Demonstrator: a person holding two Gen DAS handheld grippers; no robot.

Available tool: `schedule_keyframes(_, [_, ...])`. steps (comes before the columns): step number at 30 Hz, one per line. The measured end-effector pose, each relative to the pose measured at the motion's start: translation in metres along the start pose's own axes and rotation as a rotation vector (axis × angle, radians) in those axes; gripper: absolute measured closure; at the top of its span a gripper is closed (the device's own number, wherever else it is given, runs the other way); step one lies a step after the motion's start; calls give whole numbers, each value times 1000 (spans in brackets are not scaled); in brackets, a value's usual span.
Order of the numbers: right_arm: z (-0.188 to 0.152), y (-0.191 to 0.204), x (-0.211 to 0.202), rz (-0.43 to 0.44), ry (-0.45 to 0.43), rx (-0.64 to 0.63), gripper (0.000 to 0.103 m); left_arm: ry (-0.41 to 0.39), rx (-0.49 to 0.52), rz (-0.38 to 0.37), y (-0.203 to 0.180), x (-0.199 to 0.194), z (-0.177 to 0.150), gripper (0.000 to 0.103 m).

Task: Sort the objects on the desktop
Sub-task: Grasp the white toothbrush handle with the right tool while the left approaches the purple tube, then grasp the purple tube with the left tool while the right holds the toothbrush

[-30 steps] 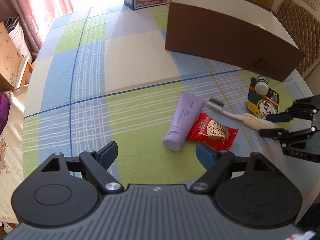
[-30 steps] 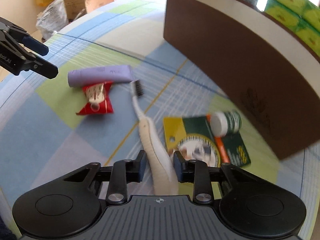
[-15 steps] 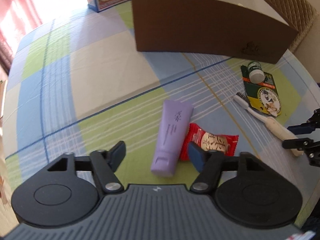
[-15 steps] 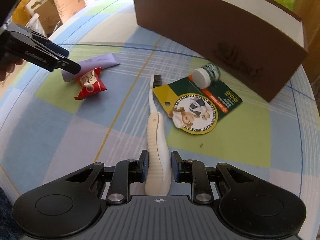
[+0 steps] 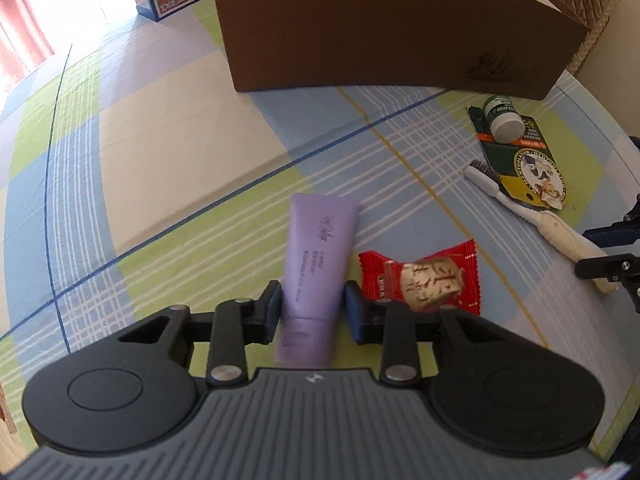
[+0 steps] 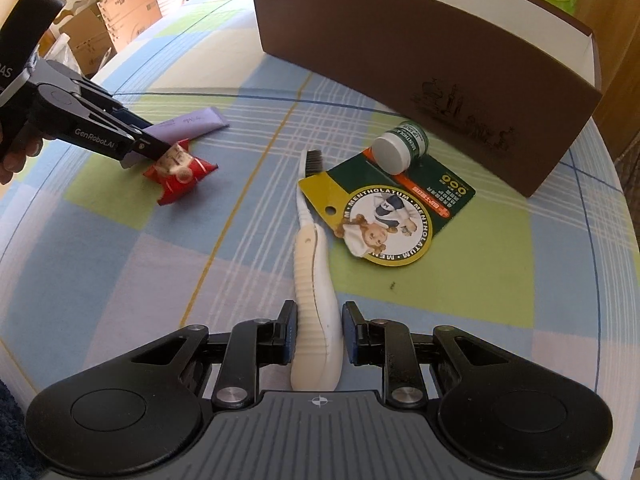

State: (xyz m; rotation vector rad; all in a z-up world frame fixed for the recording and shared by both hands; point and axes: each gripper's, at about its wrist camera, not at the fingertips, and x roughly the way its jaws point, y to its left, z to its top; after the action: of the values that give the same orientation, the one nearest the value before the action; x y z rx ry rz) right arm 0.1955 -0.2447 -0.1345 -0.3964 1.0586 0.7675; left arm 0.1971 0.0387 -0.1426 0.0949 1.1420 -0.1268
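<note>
On the checked blue-and-green tabletop (image 5: 168, 152), the left gripper (image 5: 313, 306) clamps the lilac plastic tube (image 5: 316, 256) beside a red foil sweet wrapper (image 5: 424, 280), while the right gripper (image 6: 319, 332), towards the near edge, pinches the white ribbed toothbrush (image 6: 314, 280) handle below the brown cardboard box (image 6: 420, 60).

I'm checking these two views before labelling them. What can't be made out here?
- Inside of the brown box: both views show mostly its outer wall, so its contents are hidden.
- Purple tube cap end: blurred and partly behind the left tool in the left view.
- Toothbrush handle end: hidden under the right tool body in the right view.
- Small print on the green card: too small.
</note>
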Motion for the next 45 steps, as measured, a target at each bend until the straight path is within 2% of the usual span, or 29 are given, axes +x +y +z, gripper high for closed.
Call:
schedule_keyframes(5, [0,-1,0,-5,-5,-6,81,5,-59,20,8,-8,-14,76])
schedule_keyframes(12, [-1,3,0,-34,-36,-41,81,56,-201,55,16,-34,-59,76])
schedule_keyframes(18, [2,4,4,-28,-57,-49,80,54,-278,44,20,-42,-75,76])
schedule_keyframes(22, [6,5,7,-18,-60,-54,73,46,-283,51,22,-38,-63,68])
schedule_keyframes(24, [8,7,8,-11,-60,-58,65,45,-262,65,18,-34,-59,68])
schedule_keyframes(26, [9,10,10,-12,-62,-67,62,52,-239,80,13,-32,-57,68])
schedule_keyframes(30, [10,12,11,-12,-68,-64,61,40,-232,94,7,-33,-60,73])
schedule_keyframes(35, [11,13,12,-16,-71,-66,61,36,-246,106,0,-39,-69,74])
schedule_keyframes(37, [11,14,12,-19,-69,-66,61,39,-250,107,-2,-40,-72,74])
schedule_keyframes(38, [11,15,12,-19,-69,-71,65,41,-251,107,-3,-42,-74,74])
schedule_keyframes(41, [10,21,11,-1,-63,-95,85,41,-251,108,-9,-44,-78,74])
schedule_keyframes(45, [9,30,11,16,-51,-108,85,43,-244,95,-18,-46,-80,74])
